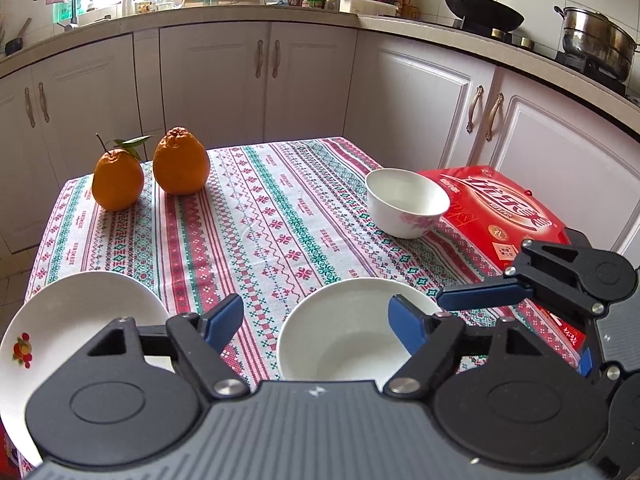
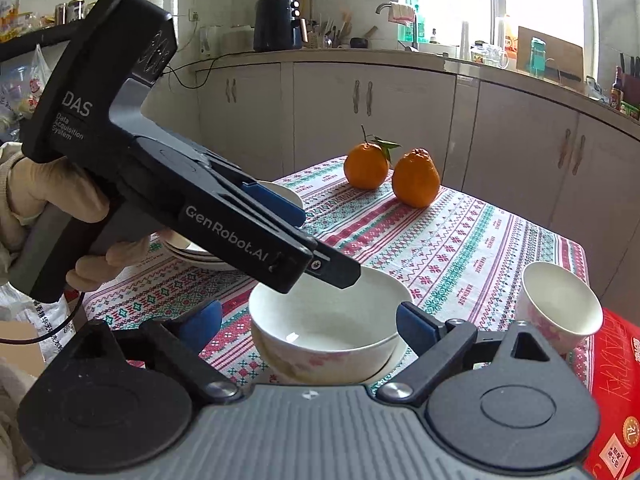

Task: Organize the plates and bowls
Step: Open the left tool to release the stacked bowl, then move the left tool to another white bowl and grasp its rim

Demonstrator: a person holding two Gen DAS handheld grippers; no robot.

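A large white bowl (image 1: 340,332) sits on the patterned tablecloth near the front edge; it also shows in the right wrist view (image 2: 328,316). My left gripper (image 1: 316,320) is open, its jaws wide apart above the bowl's near rim. My right gripper (image 2: 308,320) is open, its fingers either side of the same bowl; in the left wrist view it (image 1: 480,294) reaches in from the right. A smaller white bowl (image 1: 406,202) with pink flowers stands to the right (image 2: 560,304). White plates (image 1: 72,320) lie stacked at the left (image 2: 208,254).
Two oranges (image 1: 150,172) stand at the far left of the table (image 1: 260,208). A red box (image 1: 516,208) lies at the table's right edge. Kitchen cabinets and a counter with a wok and pot surround the table.
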